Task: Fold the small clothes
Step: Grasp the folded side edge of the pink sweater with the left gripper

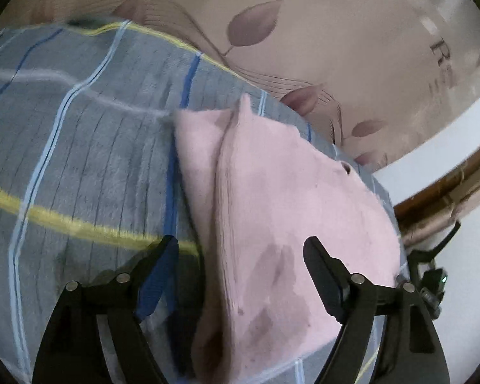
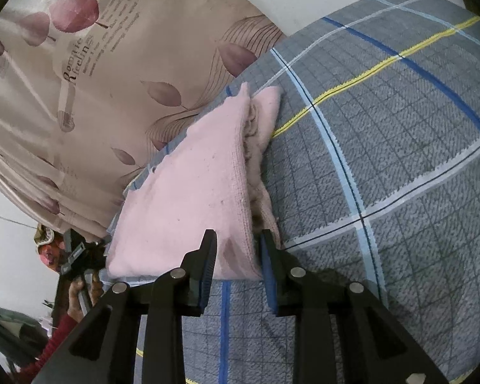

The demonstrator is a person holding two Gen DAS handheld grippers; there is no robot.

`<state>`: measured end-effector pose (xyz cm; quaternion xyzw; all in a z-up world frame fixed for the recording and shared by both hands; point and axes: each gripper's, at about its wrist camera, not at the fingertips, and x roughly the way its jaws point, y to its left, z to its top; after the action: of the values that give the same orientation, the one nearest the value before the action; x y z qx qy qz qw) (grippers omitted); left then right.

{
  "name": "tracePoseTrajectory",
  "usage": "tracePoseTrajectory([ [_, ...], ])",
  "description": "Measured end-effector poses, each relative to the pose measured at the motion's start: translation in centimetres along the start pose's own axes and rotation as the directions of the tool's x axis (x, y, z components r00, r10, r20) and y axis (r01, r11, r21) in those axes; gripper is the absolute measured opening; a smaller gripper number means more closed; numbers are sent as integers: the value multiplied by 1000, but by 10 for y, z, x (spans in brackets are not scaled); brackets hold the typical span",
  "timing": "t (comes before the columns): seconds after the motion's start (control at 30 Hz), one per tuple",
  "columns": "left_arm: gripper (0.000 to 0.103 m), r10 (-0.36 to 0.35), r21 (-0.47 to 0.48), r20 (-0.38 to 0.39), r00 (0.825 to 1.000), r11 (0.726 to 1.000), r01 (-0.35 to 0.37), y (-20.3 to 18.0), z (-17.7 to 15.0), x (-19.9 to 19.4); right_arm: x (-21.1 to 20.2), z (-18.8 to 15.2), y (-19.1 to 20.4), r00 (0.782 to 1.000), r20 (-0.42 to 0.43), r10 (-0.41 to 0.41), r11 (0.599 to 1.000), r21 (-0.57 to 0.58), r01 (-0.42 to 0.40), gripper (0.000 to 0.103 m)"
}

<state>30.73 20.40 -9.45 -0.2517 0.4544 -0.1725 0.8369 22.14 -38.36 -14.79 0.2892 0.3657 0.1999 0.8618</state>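
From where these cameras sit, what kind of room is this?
Most likely a bedroom at home. A pink garment lies folded on a grey plaid blanket that looks like bedding, and a beige curtain printed with leaves and lettering hangs just behind it.

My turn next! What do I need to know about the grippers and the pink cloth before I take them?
Left hand-held gripper: open wide, nothing pinched; the pink cloth lies below its fingers.
Right hand-held gripper: jaws part open around the near corner of the pink cloth; the pads do not look like they are pressing it.
The cloth lies folded over on the grey checked blanket, near the edge by the leaf-print curtain. Some inner layers poke out along one side.
Done: at least one fold. Left: probably tidy the edges, and maybe fold it once more.
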Motion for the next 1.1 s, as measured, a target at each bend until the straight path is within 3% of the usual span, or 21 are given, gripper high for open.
tracePoseTrajectory([
  [0.13,79,-67,35,-28,997,997,68,0,8,11,1,0,5,1000,3,-3,1000,-31,3,31],
  [0.2,57,-79,29,-20,997,996,79,3,14,17,1,-1,6,1000,5,-4,999,-39,4,33],
  [0.23,37,-82,20,-28,996,996,83,7,17,24,1,-1,6,1000,7,-4,999,-42,5,34],
  [0.33,27,-145,2,-23,989,989,145,14,20,34,0,-2,9,1000,13,-9,998,-56,10,37],
  [0.43,26,-127,75,1,992,989,126,7,16,34,0,-3,12,1000,18,-8,997,-76,10,43],
  [0.57,26,-34,182,46,998,983,25,-11,9,34,0,-3,15,1000,23,-8,996,-93,10,49],
  [0.73,26,12,186,72,997,982,-25,-13,8,32,-1,-5,20,998,38,-42,992,-115,46,51],
  [0.77,26,25,193,77,997,980,-40,-15,8,32,-1,-5,21,998,42,-50,991,-122,55,55],
  [0.8,26,33,197,80,996,979,-49,-16,7,32,-1,-5,22,997,49,-67,989,-127,73,71],
  [0.87,26,52,205,89,995,976,-70,-19,7,31,-2,-4,22,993,65,-100,987,-118,107,75],
  [1.1,26,93,235,105,990,965,-116,-26,7,35,-7,-2,15,989,97,-111,990,-75,118,75],
])
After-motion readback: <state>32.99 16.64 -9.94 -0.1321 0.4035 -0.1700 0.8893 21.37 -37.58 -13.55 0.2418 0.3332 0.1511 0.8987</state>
